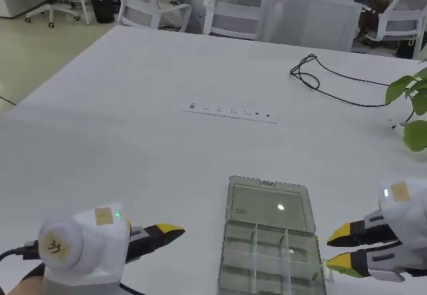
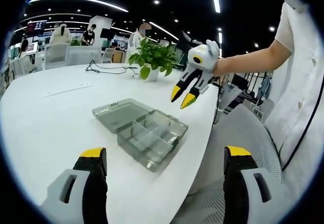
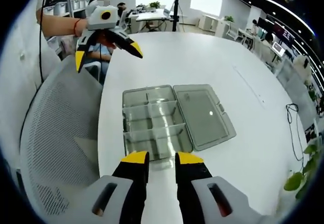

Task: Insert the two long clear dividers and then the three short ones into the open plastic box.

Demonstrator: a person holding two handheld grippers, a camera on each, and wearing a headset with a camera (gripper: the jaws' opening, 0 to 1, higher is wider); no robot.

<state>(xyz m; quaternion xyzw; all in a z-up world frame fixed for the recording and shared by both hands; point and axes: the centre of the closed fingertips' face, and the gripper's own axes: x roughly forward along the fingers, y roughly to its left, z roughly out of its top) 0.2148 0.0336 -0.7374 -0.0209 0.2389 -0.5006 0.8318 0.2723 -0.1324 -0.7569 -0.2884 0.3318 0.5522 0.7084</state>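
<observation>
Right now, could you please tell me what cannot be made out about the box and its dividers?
- Head view: the box has its near end cut off by the picture's bottom edge.
- Head view: the mark on the lid is too small to read.
- Every view: the clear dividers blur into the clear box, so whether each sits fully down cannot be told.

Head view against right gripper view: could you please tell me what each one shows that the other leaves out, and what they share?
The head view adds the "33" sticker on the back of the left gripper, and the right gripper seen from outside, jaws apart. The right gripper view adds the grey mesh chair at the table edge. Shared: the open plastic box with dividers inside, its lid lying flat, and the white table.
</observation>
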